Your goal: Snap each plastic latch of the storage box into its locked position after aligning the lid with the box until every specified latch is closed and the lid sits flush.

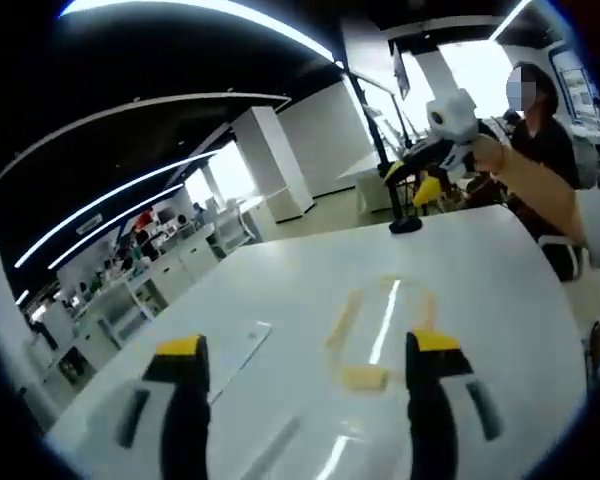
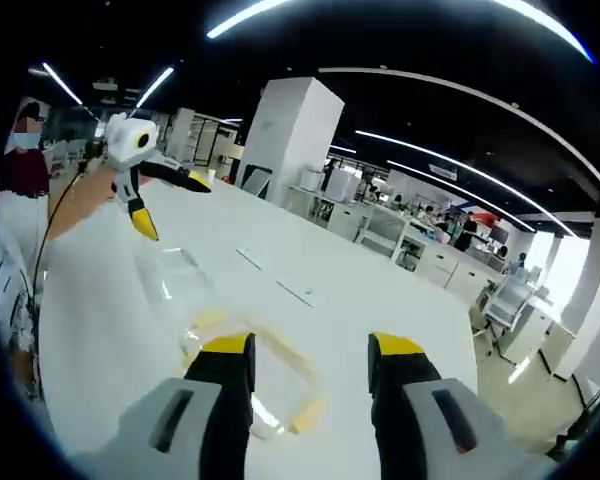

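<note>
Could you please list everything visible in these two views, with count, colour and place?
storage box: one, clear plastic with yellow latches, on the white table ahead of the left hand-held gripper; also seen at in the right gripper view.
white table: one, white, glossy, under the box.
flat panels in the tabletop: two, pale grey, beyond the box in the right gripper view.
black stand: one, black, on the table's far edge in the left gripper view.
office desks: several, white, in the background.
person: one, dark top, beyond the table.
left hand-held gripper: one, black with yellow tips, open, touching nothing.
right hand-held gripper: one, black with yellow tips, open, over the box.
</note>
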